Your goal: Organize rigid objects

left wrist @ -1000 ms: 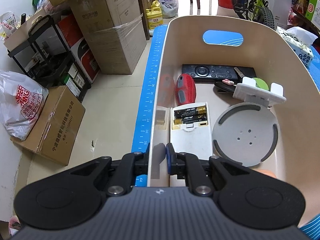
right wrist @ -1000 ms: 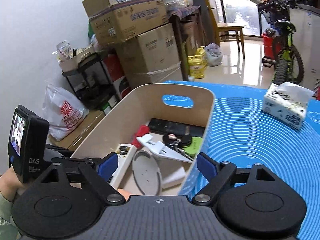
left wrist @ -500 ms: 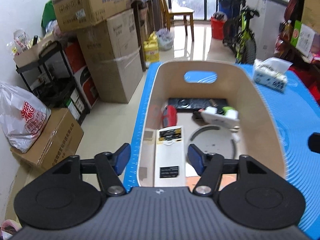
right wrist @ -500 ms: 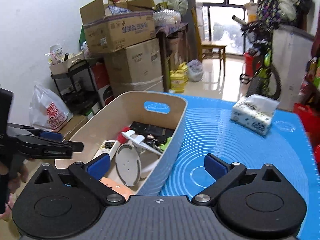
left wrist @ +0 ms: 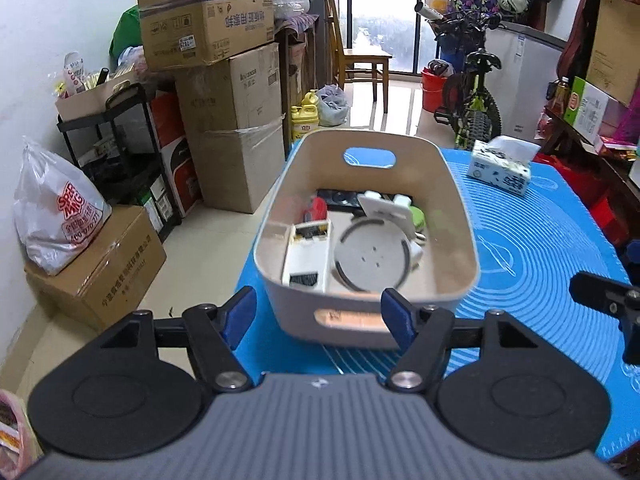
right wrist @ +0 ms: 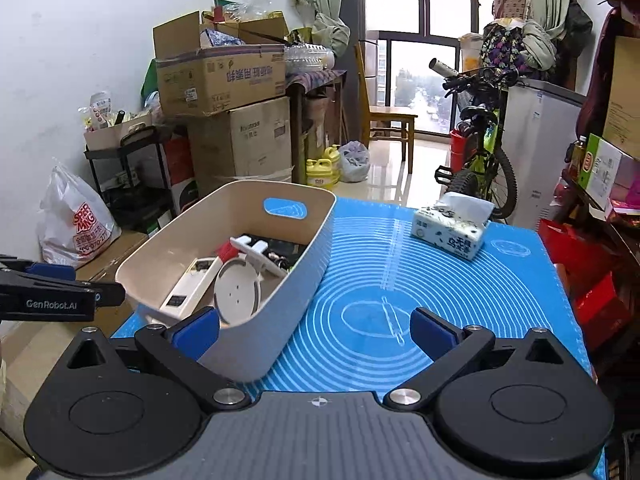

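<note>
- Blue-padded jaws of the left gripper (left wrist: pixel 318 316) stand wide apart and hold nothing, hovering just short of the near end of a beige bin (left wrist: pixel 460 208) on a blue mat (left wrist: pixel 540 248).
- Right gripper (right wrist: pixel 316 330) is equally wide and empty, with the bin's near corner in front of its left pad.
- Inside the bin lie a round white disc (left wrist: pixel 372 256), a white remote with its battery bay showing (left wrist: pixel 306 254), a white bracket (left wrist: pixel 386 210), a black remote (left wrist: pixel 340 197) and a red item (left wrist: pixel 318 207).
- Judged from this, the sorting looks close to finished: the mat shows no loose rigid item, so the next move calls for a look around for stragglers before any fresh grasp.
- Left view looks straight down into the bin and catches the cut-out handle (left wrist: pixel 352 318) in its near wall.
- Right view alone shows the bin's ribbed outer side (right wrist: pixel 292 280), the rolling-pin print (right wrist: pixel 370 318) on the mat and a tissue pack (right wrist: pixel 450 230) well apart at the far edge.
</note>
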